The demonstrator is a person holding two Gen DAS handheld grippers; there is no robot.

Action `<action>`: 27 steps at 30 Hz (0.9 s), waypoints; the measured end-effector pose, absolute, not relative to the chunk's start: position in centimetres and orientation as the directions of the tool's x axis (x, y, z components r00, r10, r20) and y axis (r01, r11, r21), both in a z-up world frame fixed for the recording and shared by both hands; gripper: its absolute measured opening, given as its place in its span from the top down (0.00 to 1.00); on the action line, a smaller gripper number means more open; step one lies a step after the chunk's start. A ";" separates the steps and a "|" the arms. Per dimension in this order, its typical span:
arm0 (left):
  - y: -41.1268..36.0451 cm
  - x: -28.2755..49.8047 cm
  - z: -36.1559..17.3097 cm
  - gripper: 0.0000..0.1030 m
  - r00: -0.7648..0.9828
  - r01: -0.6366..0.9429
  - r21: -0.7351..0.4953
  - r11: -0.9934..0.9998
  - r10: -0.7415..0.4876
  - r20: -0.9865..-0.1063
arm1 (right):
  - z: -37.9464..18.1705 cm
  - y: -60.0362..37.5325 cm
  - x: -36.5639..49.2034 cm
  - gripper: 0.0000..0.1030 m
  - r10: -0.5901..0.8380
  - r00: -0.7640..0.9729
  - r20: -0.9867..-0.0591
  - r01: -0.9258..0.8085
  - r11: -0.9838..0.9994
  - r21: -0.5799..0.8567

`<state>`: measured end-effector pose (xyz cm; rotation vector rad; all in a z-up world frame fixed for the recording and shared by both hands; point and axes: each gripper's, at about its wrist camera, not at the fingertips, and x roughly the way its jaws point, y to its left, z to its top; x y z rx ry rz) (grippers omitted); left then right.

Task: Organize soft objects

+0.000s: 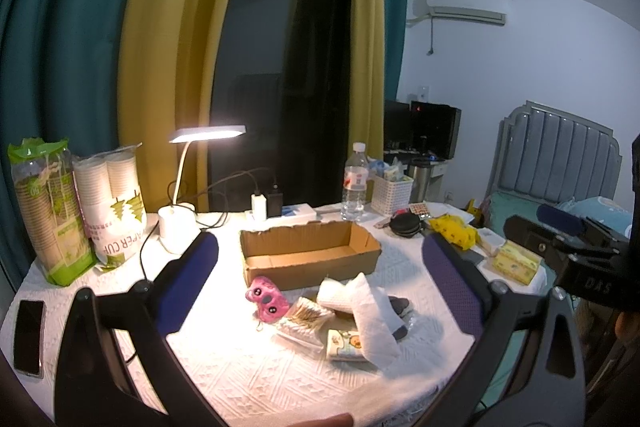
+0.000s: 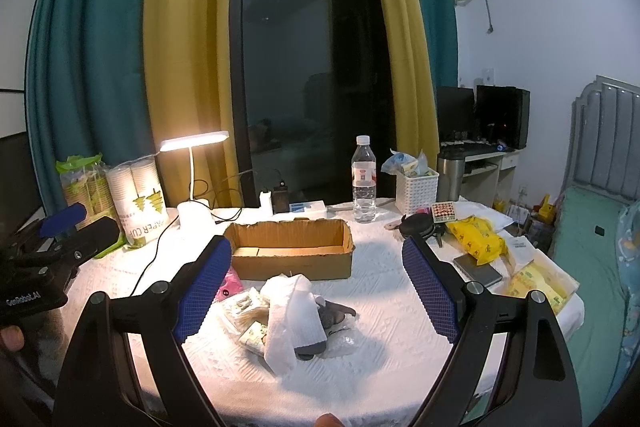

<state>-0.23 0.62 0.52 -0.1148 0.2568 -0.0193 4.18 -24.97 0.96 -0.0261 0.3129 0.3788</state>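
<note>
left gripper (image 1: 320, 287): fingers wide, empty | right gripper (image 2: 316, 291): fingers wide, empty | white paper towel (image 2: 294, 319), pink plush (image 1: 267, 301): between fingers, on counter (image 2: 380, 367) | cardboard box (image 2: 290, 253): beyond fingertips

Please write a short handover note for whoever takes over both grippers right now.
Left gripper: open, empty, above the table.
Right gripper: open, empty, facing the pile.
Cardboard box: looks empty, behind the pile.
Pile in front of the box: pink plush toy, white paper towel, cotton swab pack, small tissue pack.
Done: nothing boxed yet.
Left: probably move the soft items into the box.
</note>
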 end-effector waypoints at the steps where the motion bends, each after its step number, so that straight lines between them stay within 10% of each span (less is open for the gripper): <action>1: 0.7 -0.2 0.5 0.00 0.967 0.004 -0.117 0.993 -0.034 -0.252 | 0.9 -25.0 4.2 0.13 0.361 0.881 -0.305 -0.369 0.929 0.033; 21: 0.3 4.1 -4.6 0.01 0.910 0.020 -0.128 0.992 -0.071 -0.409 | -4.3 -25.3 8.5 0.13 0.422 0.798 -0.430 -0.429 0.899 0.086; 27: 1.1 6.5 -7.7 0.01 0.877 -0.008 -0.142 0.990 -0.061 -0.477 | -7.8 -23.9 11.7 0.28 0.441 0.720 -0.536 -0.464 0.880 0.100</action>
